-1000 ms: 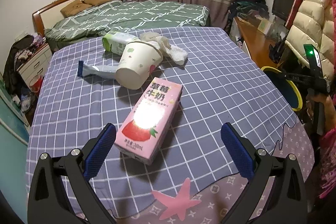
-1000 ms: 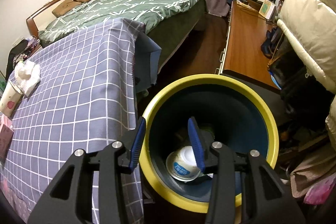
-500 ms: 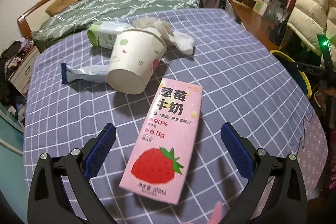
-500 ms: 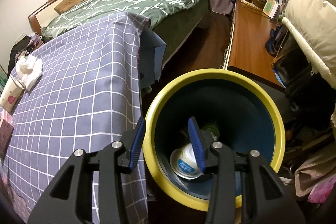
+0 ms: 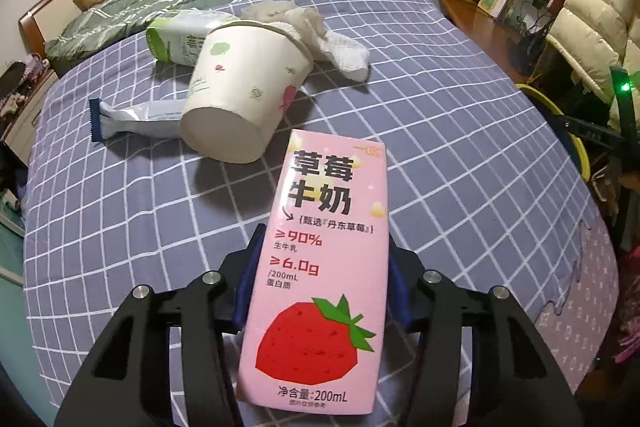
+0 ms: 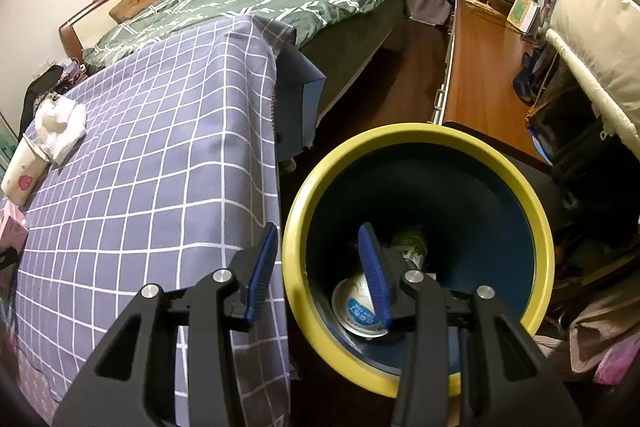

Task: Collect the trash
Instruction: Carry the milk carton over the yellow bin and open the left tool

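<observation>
Gripping the pink rectangular strawberry milk carton (image 5: 320, 267) is what the left gripper (image 5: 324, 291) is up to right now: its blue pads are pressed against the carton's two long sides near the bottom half, so it's closed on the thing. The carton's long axis runs straight out ahead of the fingers, top end pointing away, and I'd guess it's barely off the purple checked tablecloth (image 5: 120, 227), if at all.

Just past the carton's far end, a bit to the left, a white paper cup with little prints (image 5: 244, 95) lies tipped over, with a silver-blue foil wrapper (image 5: 132, 117) beside it. Further out there's a green and white carton (image 5: 180, 39) and a crumpled white tissue (image 5: 320, 35).

The right gripper (image 6: 316, 275) straddles the near rim of the yellow-rimmed dark blue trash bin (image 6: 420, 139), one finger outside, one inside. Jaws look partly open with only the rim between them; can't tell if they pinch it. So the bin sits way off to the carton's right, past the table edge. That's the direction the carton has to travel, I think.
</observation>
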The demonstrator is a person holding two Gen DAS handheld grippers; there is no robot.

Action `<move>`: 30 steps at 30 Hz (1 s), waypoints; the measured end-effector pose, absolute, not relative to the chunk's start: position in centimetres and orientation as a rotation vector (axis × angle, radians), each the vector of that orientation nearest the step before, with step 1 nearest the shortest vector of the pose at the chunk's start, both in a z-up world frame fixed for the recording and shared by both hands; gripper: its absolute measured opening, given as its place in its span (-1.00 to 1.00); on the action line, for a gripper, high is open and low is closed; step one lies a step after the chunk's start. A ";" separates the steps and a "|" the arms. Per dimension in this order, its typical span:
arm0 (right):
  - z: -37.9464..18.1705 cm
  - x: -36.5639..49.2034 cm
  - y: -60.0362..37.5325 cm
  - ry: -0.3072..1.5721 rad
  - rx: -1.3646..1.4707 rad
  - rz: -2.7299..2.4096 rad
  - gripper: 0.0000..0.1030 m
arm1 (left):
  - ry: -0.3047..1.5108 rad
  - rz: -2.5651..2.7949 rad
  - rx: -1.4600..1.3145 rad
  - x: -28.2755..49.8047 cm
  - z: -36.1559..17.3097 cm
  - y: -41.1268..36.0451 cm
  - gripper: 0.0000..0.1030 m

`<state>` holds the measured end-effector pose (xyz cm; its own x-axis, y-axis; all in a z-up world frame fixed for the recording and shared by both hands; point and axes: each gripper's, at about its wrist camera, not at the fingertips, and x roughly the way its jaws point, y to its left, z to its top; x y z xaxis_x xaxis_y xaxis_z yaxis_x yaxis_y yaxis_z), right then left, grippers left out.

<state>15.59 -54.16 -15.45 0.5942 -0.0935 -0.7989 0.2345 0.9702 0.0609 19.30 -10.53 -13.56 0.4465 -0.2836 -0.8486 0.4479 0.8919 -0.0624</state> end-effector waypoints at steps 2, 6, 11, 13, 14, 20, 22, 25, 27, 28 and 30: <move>-15.3 14.9 -54.3 0.906 0.176 -0.192 -0.21 | 1.002 -0.472 0.193 19.0 -13.1 -11.1 0.01; -14.8 13.1 -54.8 0.887 0.183 -0.205 -0.21 | 0.970 -0.523 0.232 18.2 -11.6 -13.5 0.01; -13.7 10.0 -55.8 0.848 0.188 -0.238 -0.21 | 0.934 -0.611 0.294 18.0 -10.0 -18.5 0.01; -13.2 8.9 -56.5 0.833 0.196 -0.247 -0.21 | 0.921 -0.654 0.311 18.0 -9.4 -21.0 0.01; -12.9 8.2 -56.8 0.824 0.199 -0.253 -0.21 | 0.916 -0.673 0.317 18.0 -9.1 -22.1 0.01; -11.3 4.1 -58.5 0.756 0.238 -0.296 -0.09 | 0.871 -0.827 0.368 17.7 -7.2 -31.0 0.01; -11.1 2.6 -59.3 0.740 0.252 -0.317 -0.09 | 0.860 -0.868 0.390 17.6 -6.9 -34.3 0.01; -11.3 0.8 -60.2 0.739 0.258 -0.353 -0.09 | 0.861 -0.923 0.418 17.7 -6.9 -39.0 0.01; -11.6 -0.3 -60.8 0.751 0.259 -0.374 -0.09 | 0.863 -0.954 0.438 17.6 -7.1 -42.0 0.01; -11.7 -0.9 -61.0 0.754 0.264 -0.384 -0.09 | 0.864 -0.964 0.448 17.5 -7.3 -43.2 0.01; -11.8 -1.7 -61.6 0.758 0.272 -0.398 -0.09 | 0.862 -0.980 0.473 17.4 -7.8 -45.8 0.02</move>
<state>-1.69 -61.57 -11.79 0.6577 -0.2506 -0.7104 0.4429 0.8915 0.0956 17.37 -45.80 -7.78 0.2761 -0.5212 -0.8075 0.8673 0.4971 -0.0243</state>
